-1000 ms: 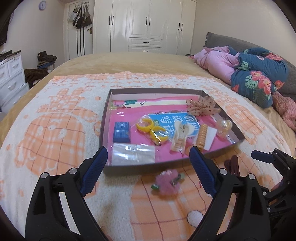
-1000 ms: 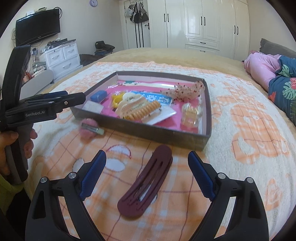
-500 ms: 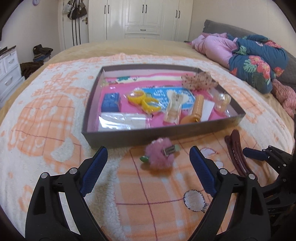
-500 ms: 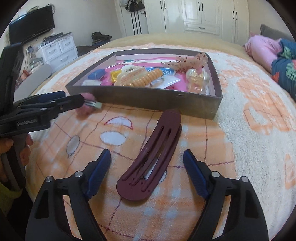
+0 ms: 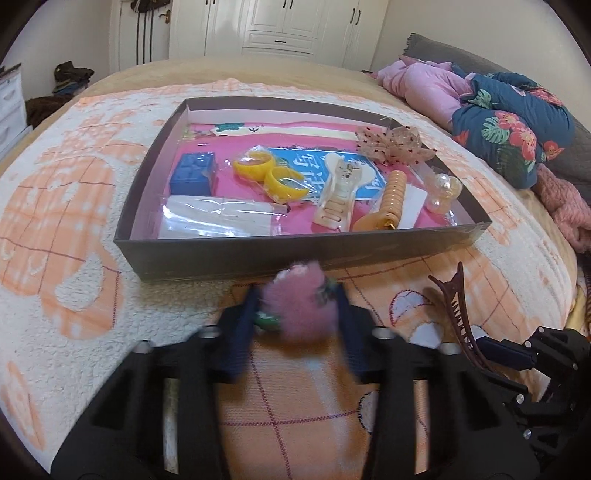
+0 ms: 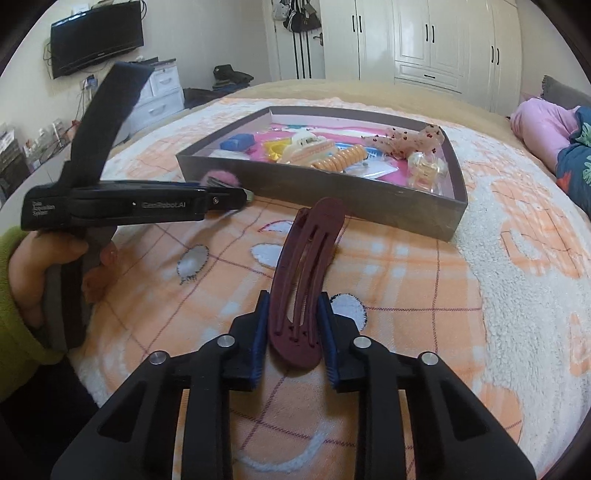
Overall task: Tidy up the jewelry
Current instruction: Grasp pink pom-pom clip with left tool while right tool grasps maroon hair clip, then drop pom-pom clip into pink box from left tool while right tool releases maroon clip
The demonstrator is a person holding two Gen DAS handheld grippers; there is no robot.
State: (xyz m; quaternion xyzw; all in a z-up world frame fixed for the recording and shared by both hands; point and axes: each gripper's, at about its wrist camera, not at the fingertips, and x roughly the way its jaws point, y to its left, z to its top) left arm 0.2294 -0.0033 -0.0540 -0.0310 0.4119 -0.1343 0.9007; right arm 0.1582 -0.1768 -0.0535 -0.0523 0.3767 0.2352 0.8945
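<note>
A shallow dark box on the bed holds hair clips, a yellow clip, a blue block, a lace bow and a coil hair tie. My left gripper is shut on a fluffy pink pom-pom clip, just in front of the box's near wall; the clip also shows in the right wrist view. My right gripper is shut on a long maroon hair clip, which points toward the box and also shows in the left wrist view.
An orange-and-white fleece blanket covers the bed. Pink and floral bedding lies at the right. White wardrobes stand behind, drawers and a wall TV at the left.
Both grippers went from open to shut. The left closed on the pink pom-pom clip, the right closed on the maroon hair clip. Both moved forward toward the box.
</note>
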